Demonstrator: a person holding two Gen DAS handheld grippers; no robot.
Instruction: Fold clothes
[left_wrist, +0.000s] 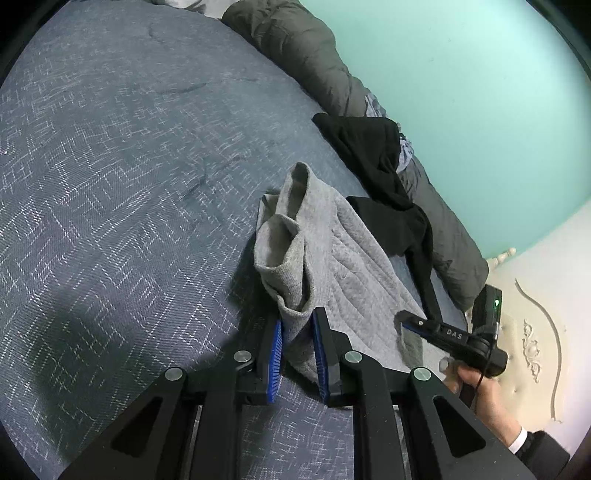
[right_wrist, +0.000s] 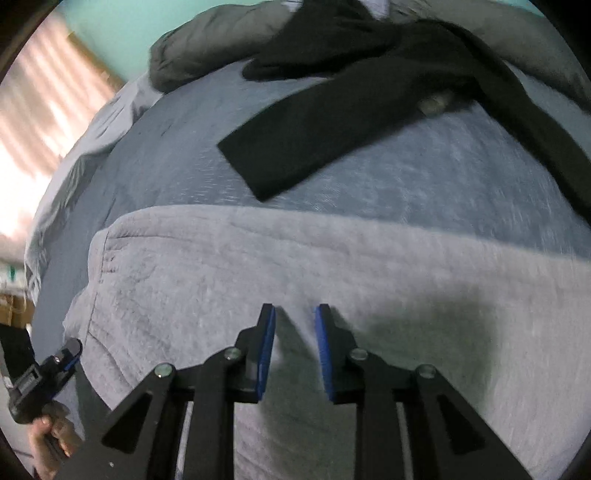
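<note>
Left gripper (left_wrist: 298, 325) clamped on a bunched fold of the grey sweater (left_wrist: 332, 251) – lifted off the blue bedspread (left_wrist: 129, 166); right gripper (right_wrist: 294, 317) jaws apart over the sweater's flat part – black garment (right_wrist: 332, 122) lies beyond

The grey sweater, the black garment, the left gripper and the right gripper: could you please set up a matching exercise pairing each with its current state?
Things:
1. grey sweater
2. black garment
3. left gripper
4. right gripper

States:
A. fingers apart, above flat grey fabric, gripping nothing
B. lies crumpled on the bed, toward the green wall, untouched
C. fingers closed on a bunched fold of knit
D. partly lifted at one end, the rest spread on the blue bedspread

Pairs: 1-D, 2-B, 3-C, 4-A
</note>
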